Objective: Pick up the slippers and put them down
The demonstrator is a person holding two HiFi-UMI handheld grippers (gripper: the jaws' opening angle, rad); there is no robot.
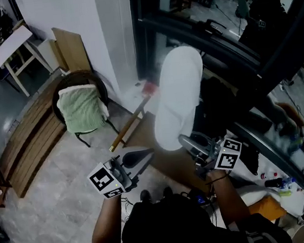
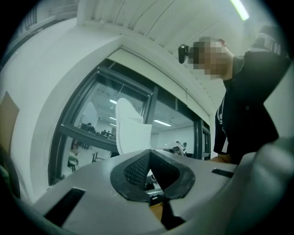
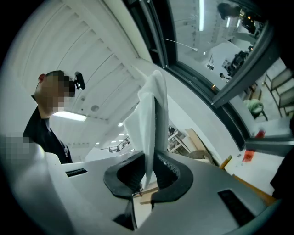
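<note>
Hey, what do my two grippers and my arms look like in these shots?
The left gripper and right gripper both have pale grey moulded bodies with black, ribbed pads at the jaws. Each carries a white cube printed with black square markers. The person wears a black top; the forearms are bare.

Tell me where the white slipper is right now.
In the head view the white slipper stands upright, right of centre, its lower end clamped in the right gripper, with the dark window frame behind it.
</note>
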